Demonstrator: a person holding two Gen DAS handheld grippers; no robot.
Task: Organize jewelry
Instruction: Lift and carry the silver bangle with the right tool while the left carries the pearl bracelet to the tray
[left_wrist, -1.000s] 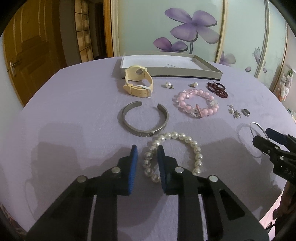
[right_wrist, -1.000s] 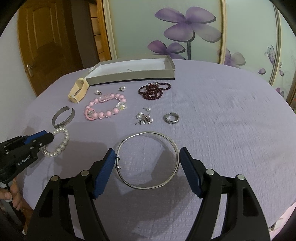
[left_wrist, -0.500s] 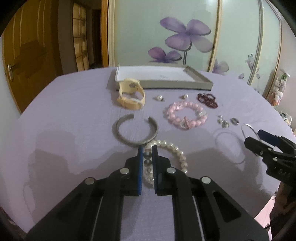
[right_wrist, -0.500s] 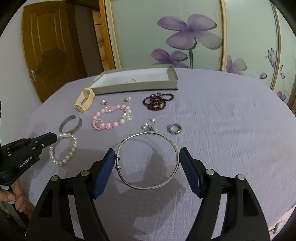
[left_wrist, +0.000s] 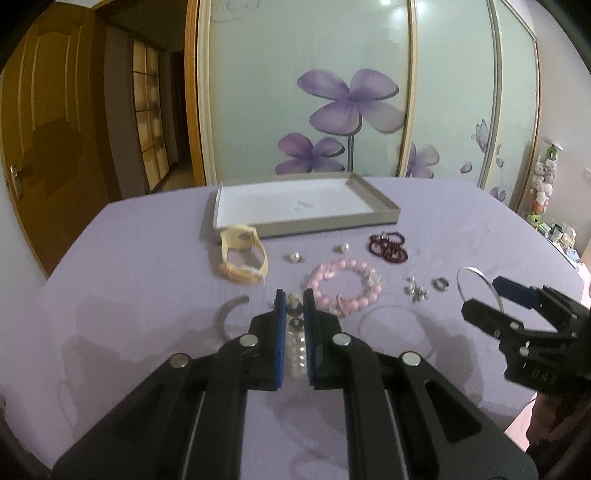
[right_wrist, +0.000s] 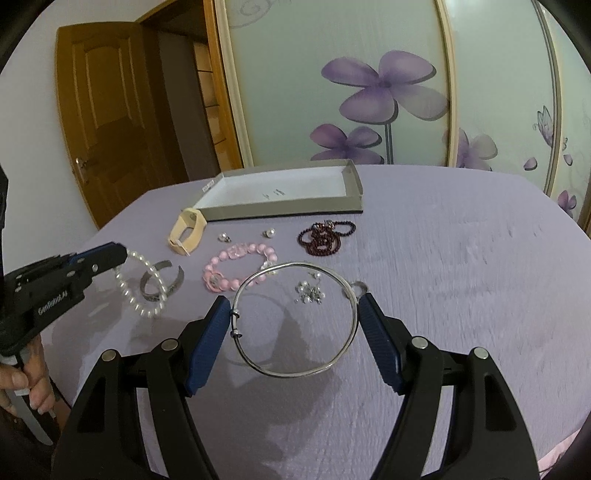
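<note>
1. Step in hand: two pieces are held up off the purple cloth-covered table, both judged to be on the way to the shallow grey cardboard tray with the white inside at the table's far edge.
2. The left gripper is seen with its blue pads nearly together, pinching the white pearl bead bracelet; in the right wrist view the strand hangs free from the tips, clear of the cloth, near the table's left edge.
3. The right gripper is spread wide, its pads pressed against opposite sides of the thin silver wire bangle; the bangle is held lifted, its shadow cast on the cloth below.
4. Left on the cloth between the grippers and the tray: grey metal open cuff, pink bead bracelet, dark red bead bracelet, cream strap wristwatch, small silver ring, cluster of small silver earrings.
5. The tray is seen without jewelry in it; the task is judged to be at an early stage.
6. Next move calls for both pieces to be carried forward over the tray's near wall, lowered and released; the hanging pearls are likely to swing, so a slow carry is needed.
</note>
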